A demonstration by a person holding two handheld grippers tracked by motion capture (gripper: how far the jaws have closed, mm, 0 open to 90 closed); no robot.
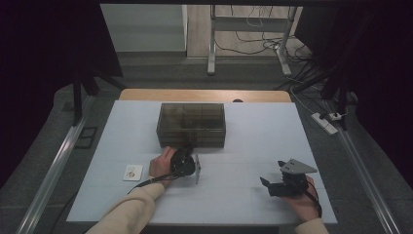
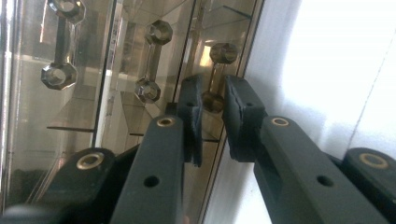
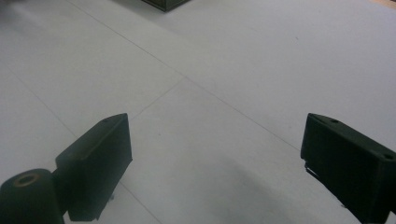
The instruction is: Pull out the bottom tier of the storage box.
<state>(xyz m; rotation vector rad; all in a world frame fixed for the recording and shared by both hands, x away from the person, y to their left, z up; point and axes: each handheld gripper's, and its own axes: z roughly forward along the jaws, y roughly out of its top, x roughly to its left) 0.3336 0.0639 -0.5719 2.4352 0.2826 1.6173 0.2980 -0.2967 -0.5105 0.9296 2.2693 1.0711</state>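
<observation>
Gripping drawer handle point(image 2: 215, 77) with left claw point(image 2: 212, 109)

Left tongs point(image 1: 189, 146) at smoked box point(image 1: 191, 124) front; right tongs point(image 1: 272, 176) apart on white table point(image 1: 243, 146).

White table point(image 1: 243, 195), smoky box point(image 1: 191, 125), small card point(image 1: 132, 172)

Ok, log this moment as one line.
left hand-held gripper: closed on box handle | right hand-held gripper: open, idle over table
</observation>
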